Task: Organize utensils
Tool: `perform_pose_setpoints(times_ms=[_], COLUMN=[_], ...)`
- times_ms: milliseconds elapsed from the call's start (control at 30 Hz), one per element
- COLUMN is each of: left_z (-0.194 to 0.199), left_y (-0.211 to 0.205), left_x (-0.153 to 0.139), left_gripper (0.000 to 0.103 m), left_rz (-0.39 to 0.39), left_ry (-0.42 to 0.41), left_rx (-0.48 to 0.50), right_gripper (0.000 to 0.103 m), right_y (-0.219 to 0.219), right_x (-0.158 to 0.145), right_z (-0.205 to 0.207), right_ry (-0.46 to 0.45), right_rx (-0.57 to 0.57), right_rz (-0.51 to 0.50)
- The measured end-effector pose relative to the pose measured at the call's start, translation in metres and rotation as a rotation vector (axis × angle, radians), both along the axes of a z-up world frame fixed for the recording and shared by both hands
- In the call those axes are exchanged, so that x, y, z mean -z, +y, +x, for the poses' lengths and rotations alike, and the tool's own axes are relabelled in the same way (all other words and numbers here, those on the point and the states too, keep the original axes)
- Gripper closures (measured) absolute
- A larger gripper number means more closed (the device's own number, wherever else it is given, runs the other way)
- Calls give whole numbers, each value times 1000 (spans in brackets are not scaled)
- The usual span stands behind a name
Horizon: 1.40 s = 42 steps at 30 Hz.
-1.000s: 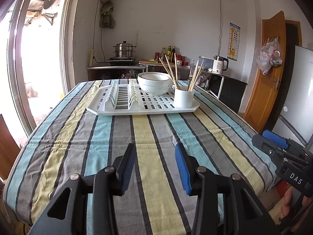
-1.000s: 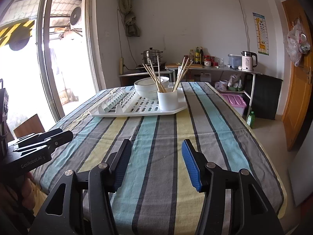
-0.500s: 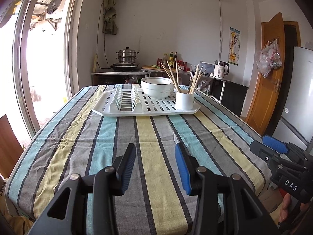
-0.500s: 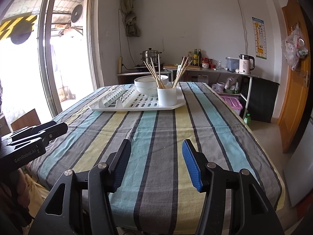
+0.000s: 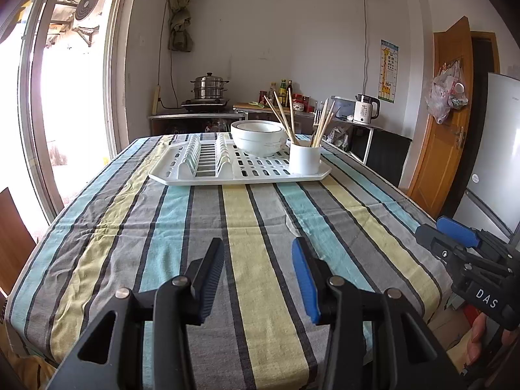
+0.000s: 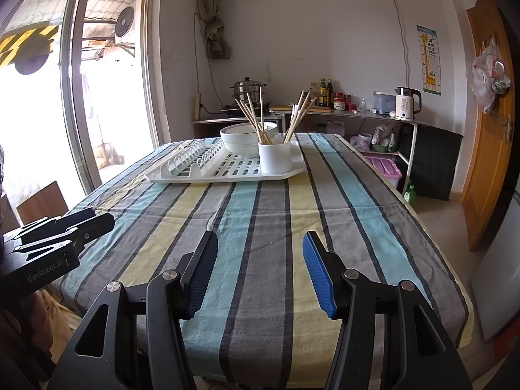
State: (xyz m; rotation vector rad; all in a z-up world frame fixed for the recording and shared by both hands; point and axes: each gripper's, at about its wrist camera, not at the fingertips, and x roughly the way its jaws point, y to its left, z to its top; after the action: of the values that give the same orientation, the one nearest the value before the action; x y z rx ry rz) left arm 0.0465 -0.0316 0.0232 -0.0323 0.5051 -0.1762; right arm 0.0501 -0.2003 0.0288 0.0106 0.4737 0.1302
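Note:
A white dish rack tray (image 5: pixel 240 175) (image 6: pixel 227 174) lies on the far half of the striped table. On it stand stacked white bowls (image 5: pixel 258 138) (image 6: pixel 243 139) and a white cup (image 5: pixel 304 159) (image 6: pixel 274 157) holding several wooden chopsticks (image 5: pixel 282 117) (image 6: pixel 253 118) that fan out upward. My left gripper (image 5: pixel 258 250) hovers open over the table's near part, far short of the tray, nothing between its fingers. My right gripper (image 6: pixel 260 240) is also open and empty, at about the same distance from the tray. Each gripper shows at the edge of the other's view.
The striped tablecloth (image 5: pixel 253 227) covers the table; its near edge is close under both grippers. A glass sliding door (image 6: pixel 107 97) is on the left. Behind the table, a counter (image 6: pixel 341 110) holds a pot, bottles and a kettle. A wooden door (image 5: pixel 451 113) and a fridge (image 5: pixel 500 149) stand on the right.
Both views have sunk a little and drawn back toward the table's near edge, so the tray looks flatter. Both sets of jaws stand as before, and nothing on the table has moved.

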Motion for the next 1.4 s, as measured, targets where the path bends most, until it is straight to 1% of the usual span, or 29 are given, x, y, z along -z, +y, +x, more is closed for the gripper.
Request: perform_pose_setpoints(times_ms=[567,1400], left_z=[-1,-2], left_y=[-1,1], left_x=[-1,-1], left_gripper=[57,53], left_rz=[1,-12], left_ry=[-1,0], left_rx=[-5,-7], right_gripper=[48,48], right_y=[-1,2], right_x=[-3,-4], right_z=[-1,-2], right_ry=[-1,-1], right_rx=[-3,-6], right_rz=[2,-1])
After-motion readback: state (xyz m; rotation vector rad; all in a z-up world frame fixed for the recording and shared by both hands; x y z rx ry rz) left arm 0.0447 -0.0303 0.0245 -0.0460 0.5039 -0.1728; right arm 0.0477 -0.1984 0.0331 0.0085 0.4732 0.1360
